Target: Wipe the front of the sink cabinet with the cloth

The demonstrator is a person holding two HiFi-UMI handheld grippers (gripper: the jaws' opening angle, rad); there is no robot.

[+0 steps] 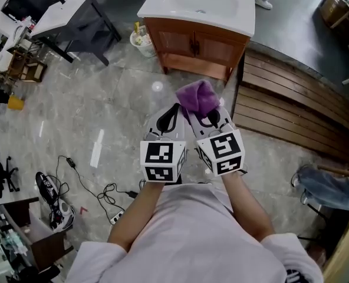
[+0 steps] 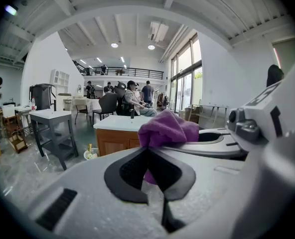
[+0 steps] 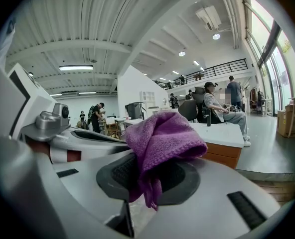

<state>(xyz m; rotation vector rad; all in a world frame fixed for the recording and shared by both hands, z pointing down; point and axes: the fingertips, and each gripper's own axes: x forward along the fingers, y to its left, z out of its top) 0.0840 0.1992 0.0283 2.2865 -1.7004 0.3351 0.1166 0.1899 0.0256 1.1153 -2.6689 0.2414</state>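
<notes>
1. Right gripper (image 1: 207, 118) is pinching the purple cloth (image 1: 197, 97) in the head view, and the cloth is puffing up past its tips. Left gripper (image 1: 170, 118) is sitting just beside it with nothing in it. Both are pointing at the sink cabinet (image 1: 193, 45), which is standing well apart from them across the floor (image 1: 104, 111). I think the person is holding the cloth out in front so it is ready to rub the wooden doors. No wiping is happening yet.

2. Left gripper view is looking along the left jaws. They are pressing together at the tips and holding nothing. The purple showing behind them is the cloth hanging from the other gripper. This view is showing the cabinet's front from the side on, while the head view is only seeing it from above.

3. Right gripper view is showing what the others are not — the cloth is being squeezed between the dark pads (image 3: 187, 178), with a loose end dangling below. The cabinet's wooden corner is peeking out behind the cloth on the right.
</notes>
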